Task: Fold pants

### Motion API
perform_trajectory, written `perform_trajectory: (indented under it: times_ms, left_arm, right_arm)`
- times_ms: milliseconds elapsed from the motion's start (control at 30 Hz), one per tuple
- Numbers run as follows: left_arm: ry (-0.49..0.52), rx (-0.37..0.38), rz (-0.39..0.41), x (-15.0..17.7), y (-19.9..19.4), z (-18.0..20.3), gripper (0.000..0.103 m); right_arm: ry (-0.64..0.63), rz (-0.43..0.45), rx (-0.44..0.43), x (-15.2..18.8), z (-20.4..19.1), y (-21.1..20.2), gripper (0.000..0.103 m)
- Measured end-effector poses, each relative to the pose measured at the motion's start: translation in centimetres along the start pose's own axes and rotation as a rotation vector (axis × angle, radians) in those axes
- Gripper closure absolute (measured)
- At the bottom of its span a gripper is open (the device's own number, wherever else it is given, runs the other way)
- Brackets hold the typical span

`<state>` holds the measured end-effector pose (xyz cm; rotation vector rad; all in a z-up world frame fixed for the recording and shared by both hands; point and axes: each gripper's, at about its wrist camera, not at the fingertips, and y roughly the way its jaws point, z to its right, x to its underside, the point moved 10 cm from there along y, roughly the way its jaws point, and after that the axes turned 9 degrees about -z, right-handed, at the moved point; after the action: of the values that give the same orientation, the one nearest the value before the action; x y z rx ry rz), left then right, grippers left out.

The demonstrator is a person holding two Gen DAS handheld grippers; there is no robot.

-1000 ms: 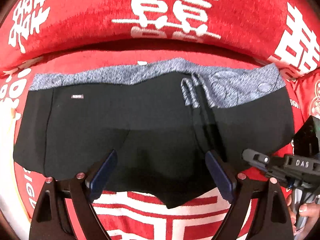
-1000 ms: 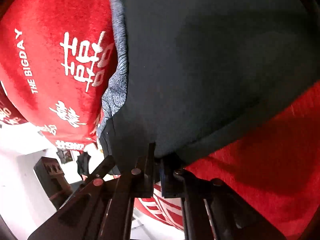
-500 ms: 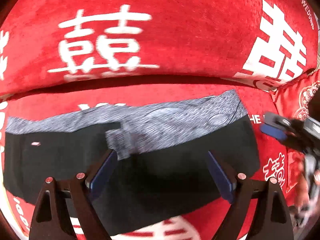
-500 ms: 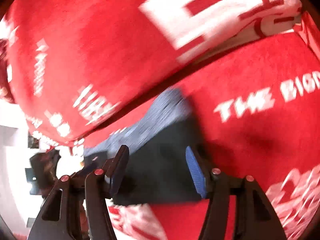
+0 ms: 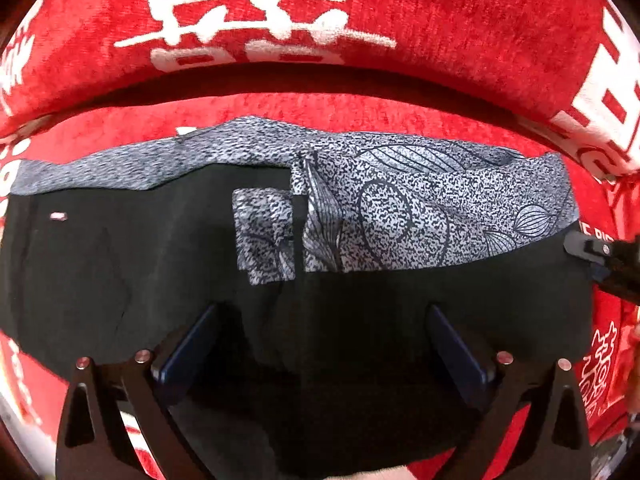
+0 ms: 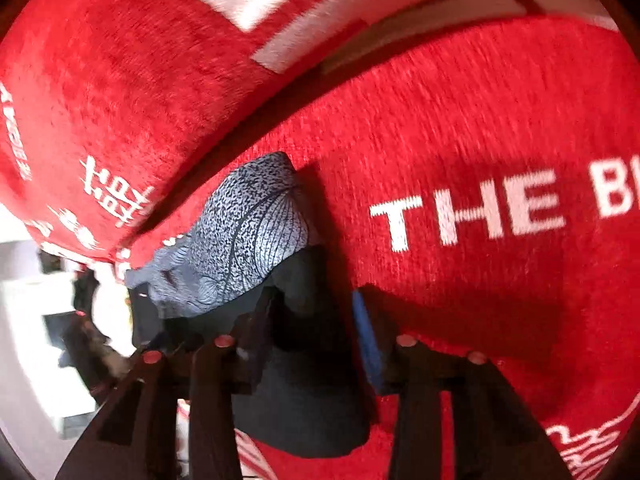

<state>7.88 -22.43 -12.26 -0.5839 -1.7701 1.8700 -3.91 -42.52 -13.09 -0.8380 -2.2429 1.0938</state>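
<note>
2 grippers are working over black pants (image 5: 360, 320) that are lying folded on a red sofa seat (image 5: 360, 108), the grey patterned waistband (image 5: 420, 216) running along the edge nearest the red back cushion (image 5: 460, 20). no container is showing in either view.

the left gripper (image 5: 324, 344) is hanging straight above the black fabric, its jaws opening to their widest with nothing pinched; the blue pads (image 5: 188, 352) are standing apart over the cloth. whether the tips are touching it, i cannot tell. the right gripper (image 6: 312, 320) is sitting at the pants' right end, where the waistband corner (image 6: 248, 232) is ending beside the white "the" lettering (image 6: 464, 216). its jaws are closing, with the black edge lying between them, yet the blue pad (image 6: 366, 340) is showing clear of the cloth, so it is grasping nothing.

compared with 1 second ago, the right jaws, then clamped on a lifted corner, are released, and that corner is lying flat. the left view is sitting closer to the pants than before, with the waistband filling more of it. the right gripper's tip (image 5: 600, 256) is poking in at that view's right edge.
</note>
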Motion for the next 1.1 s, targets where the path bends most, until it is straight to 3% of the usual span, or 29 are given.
perform_trajectory:
  times_ms: [67,233,367,433,633,767,833,1100]
  left_arm:
    - [-0.008,-0.035,0.01,0.4,-0.9,-0.4,0.0]
    - [-0.037,-0.078,0.053,2.9,-3.2,-3.2,0.0]
    - [-0.075,-0.076,0.054,4.7,-3.8,-6.4,0.0]
    - [-0.083,-0.091,0.029,5.6,-3.8,-8.2,0.0]
    - [-0.116,-0.094,0.0,6.7,-3.7,-12.6,0.0]
    - [-0.159,-0.09,-0.024,7.8,-3.5,-15.9,0.0]
    - [-0.189,-0.076,-0.029,8.5,-3.3,-17.3,0.0]
    - [-0.267,-0.038,-0.033,9.7,-3.0,-21.2,0.0]
  right_arm:
    - [-0.028,-0.01,0.055,0.3,-1.0,0.2,0.045]
    - [-0.127,0.025,0.177,3.3,-1.5,-2.6,0.045]
    - [-0.269,0.098,0.169,5.6,-5.9,-3.8,0.05]
    - [-0.34,0.06,0.156,6.6,-9.5,-1.8,0.057]
    - [-0.42,0.003,0.182,7.4,-18.1,6.7,0.057]
    - [-0.409,-0.065,0.302,9.4,-17.6,11.3,0.057]
    - [-0.4,-0.017,0.315,10.0,-17.7,11.1,0.057]
    - [-0.384,-0.039,0.378,10.5,-18.0,11.8,0.053]
